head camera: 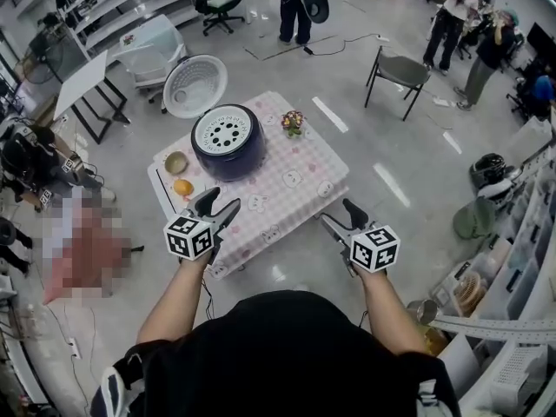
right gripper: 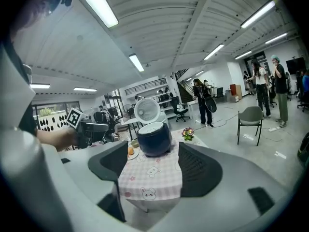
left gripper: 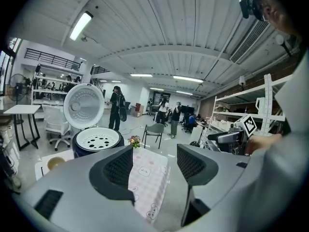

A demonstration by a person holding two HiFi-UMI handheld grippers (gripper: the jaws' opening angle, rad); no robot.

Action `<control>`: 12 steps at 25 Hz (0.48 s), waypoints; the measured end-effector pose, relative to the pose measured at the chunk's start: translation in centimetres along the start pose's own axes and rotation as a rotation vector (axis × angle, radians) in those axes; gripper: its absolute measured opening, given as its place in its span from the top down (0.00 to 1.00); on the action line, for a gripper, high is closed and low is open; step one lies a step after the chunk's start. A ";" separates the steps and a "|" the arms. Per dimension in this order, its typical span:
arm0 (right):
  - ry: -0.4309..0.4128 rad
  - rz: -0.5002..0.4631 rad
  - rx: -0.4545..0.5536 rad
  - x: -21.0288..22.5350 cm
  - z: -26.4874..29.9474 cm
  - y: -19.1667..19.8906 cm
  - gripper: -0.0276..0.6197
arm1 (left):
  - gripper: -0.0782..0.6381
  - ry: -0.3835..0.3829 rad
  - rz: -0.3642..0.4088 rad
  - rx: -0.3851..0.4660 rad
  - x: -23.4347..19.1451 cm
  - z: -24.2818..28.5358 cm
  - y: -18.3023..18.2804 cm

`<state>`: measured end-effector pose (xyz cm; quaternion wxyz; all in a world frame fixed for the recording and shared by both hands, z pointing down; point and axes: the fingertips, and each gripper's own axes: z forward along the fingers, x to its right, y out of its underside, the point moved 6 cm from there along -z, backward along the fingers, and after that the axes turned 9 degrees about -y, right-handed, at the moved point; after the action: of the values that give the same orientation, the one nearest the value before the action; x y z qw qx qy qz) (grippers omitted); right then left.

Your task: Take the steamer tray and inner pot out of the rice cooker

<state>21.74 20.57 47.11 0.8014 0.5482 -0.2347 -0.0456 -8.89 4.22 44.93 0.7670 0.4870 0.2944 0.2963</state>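
Note:
A dark blue rice cooker [head camera: 228, 152] stands on a table with a pink checked cloth [head camera: 295, 185], its white lid [head camera: 194, 84] swung open behind it. A white perforated steamer tray [head camera: 224, 132] sits in its top; the inner pot is hidden beneath. The cooker [left gripper: 97, 141] also shows in the left gripper view and the cooker [right gripper: 154, 138] in the right gripper view. My left gripper [head camera: 218, 208] and right gripper [head camera: 340, 215] hang open and empty at the table's near edge, short of the cooker.
A white tray [head camera: 167, 181] holds a small bowl [head camera: 176, 162] and an orange item [head camera: 183, 187] left of the cooker. A small flower pot [head camera: 293, 122] stands at the far side. A grey chair [head camera: 398, 71] and several people stand beyond the table.

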 end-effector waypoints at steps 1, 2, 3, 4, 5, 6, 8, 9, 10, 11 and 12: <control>-0.010 -0.003 -0.005 0.6 0.1 -0.2 0.43 | 0.47 -0.014 0.003 0.003 0.2 0.3 -0.1; -0.020 -0.005 -0.012 1.2 0.3 -0.3 0.43 | 0.47 -0.028 0.014 0.008 0.5 0.5 -0.2; -0.030 -0.007 -0.019 1.7 0.4 -0.4 0.43 | 0.47 -0.041 0.027 0.014 0.8 0.8 -0.4; -0.039 -0.009 -0.027 2.2 0.4 -0.5 0.43 | 0.47 -0.051 0.033 0.021 1.2 1.0 -0.5; -0.047 -0.011 -0.034 2.7 0.3 -0.6 0.43 | 0.47 -0.055 0.028 0.028 1.6 1.2 -0.7; -0.054 -0.015 -0.040 3.1 0.3 -0.7 0.43 | 0.47 -0.057 0.016 0.034 1.9 1.4 -0.7; -0.064 -0.021 -0.046 3.7 0.3 -1.0 0.43 | 0.47 -0.063 0.001 0.037 2.4 1.8 -0.9; -0.068 -0.023 -0.046 4.0 0.3 -1.3 0.43 | 0.47 -0.067 0.006 0.034 2.5 1.9 -0.9; -0.072 -0.024 -0.044 4.1 0.4 -1.5 0.43 | 0.47 -0.071 0.013 0.028 2.6 1.9 -0.9; -0.075 -0.025 -0.041 4.2 0.4 -1.7 0.43 | 0.47 -0.075 0.019 0.021 2.5 1.9 -0.8; -0.076 -0.025 -0.038 4.3 0.4 -1.8 0.43 | 0.47 -0.079 0.020 0.016 2.4 1.9 -0.7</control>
<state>25.72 18.09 47.05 0.8014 0.5339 -0.2573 -0.0809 -5.84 4.69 44.55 0.7713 0.5072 0.2613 0.2820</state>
